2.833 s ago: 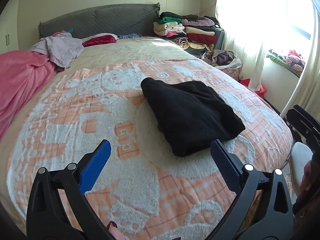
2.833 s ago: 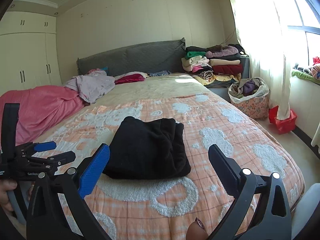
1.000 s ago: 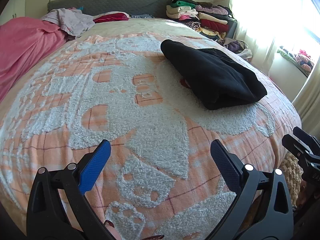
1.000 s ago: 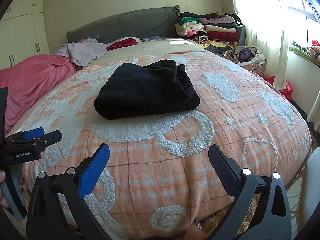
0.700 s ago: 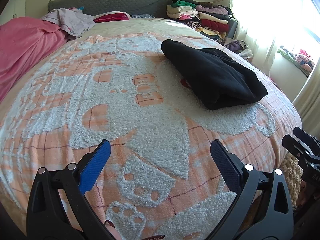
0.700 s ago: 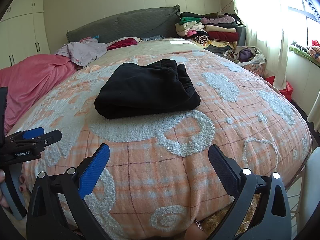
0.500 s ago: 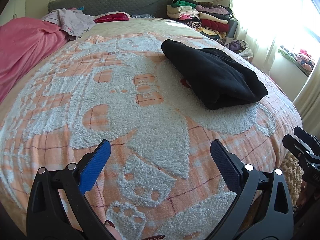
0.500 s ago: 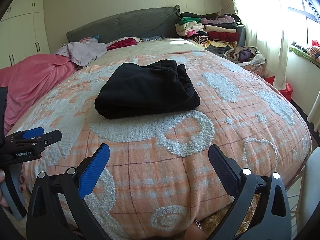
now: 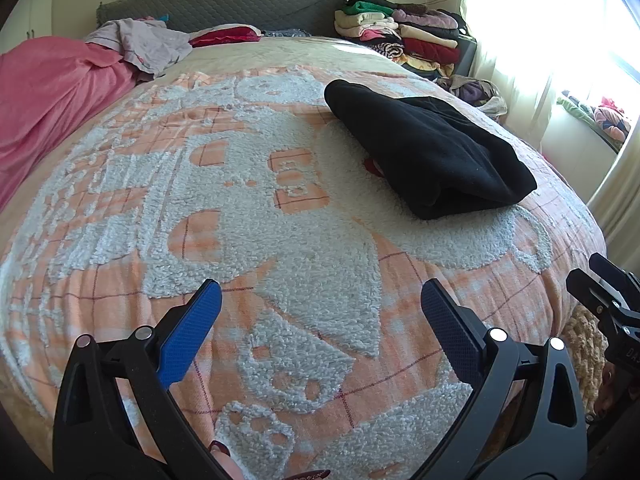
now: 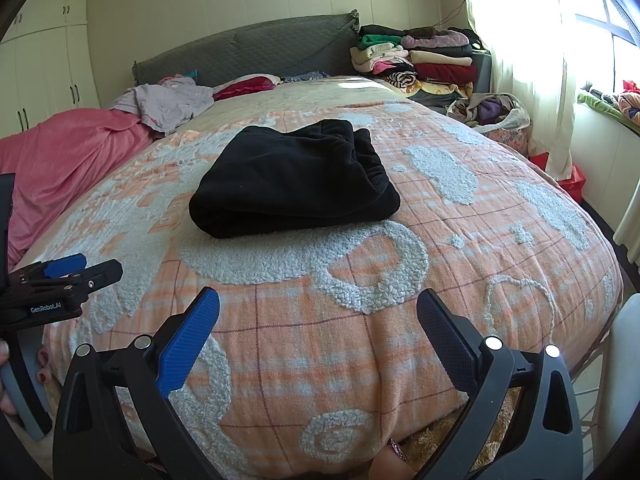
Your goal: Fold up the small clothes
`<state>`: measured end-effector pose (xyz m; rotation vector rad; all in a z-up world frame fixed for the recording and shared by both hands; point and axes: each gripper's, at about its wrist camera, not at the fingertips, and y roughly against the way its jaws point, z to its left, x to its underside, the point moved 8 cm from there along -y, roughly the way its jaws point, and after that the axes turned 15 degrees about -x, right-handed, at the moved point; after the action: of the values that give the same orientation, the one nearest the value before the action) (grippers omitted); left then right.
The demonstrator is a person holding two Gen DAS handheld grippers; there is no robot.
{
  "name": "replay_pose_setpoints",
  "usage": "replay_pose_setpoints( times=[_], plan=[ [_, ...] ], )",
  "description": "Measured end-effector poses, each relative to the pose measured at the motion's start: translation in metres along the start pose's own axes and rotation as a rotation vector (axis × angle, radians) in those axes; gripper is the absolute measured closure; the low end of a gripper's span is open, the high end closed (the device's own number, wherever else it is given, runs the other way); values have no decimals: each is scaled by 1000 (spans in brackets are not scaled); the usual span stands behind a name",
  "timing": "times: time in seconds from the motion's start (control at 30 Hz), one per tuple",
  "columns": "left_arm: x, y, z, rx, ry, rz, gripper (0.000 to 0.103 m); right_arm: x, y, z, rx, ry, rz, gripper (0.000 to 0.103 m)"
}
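Lying folded on the bed, the black garment (image 10: 294,184) is resting as a thick bundle on the orange and white blanket (image 10: 400,280), toward the middle of the mattress and well apart from both tools. In the left wrist view the same black garment (image 9: 428,156) is sitting off to the right, its folded edge facing the foot of the bed.

The left claw (image 9: 320,312) is hovering over the near part of the blanket with its fingers spread wide and nothing between them. The right claw (image 10: 318,320) is hanging at the foot of the bed, likewise gaping wide and gripping nothing.

Farther out, a pink cover (image 10: 68,152) is bunching along the left side of the bed, a grey headboard (image 10: 248,52) is standing behind, and a stack of folded clothes (image 10: 420,56) is piling up beside the bright window.
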<state>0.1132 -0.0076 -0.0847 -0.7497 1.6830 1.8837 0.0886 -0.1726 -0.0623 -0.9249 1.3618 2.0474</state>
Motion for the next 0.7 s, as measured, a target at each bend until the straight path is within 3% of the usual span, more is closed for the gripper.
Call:
replay_pose_setpoints(
  times=[0.7],
  plan=[
    [0, 2, 3, -21, -5, 5, 10, 0, 0, 0, 0, 0, 1, 5]
  ],
)
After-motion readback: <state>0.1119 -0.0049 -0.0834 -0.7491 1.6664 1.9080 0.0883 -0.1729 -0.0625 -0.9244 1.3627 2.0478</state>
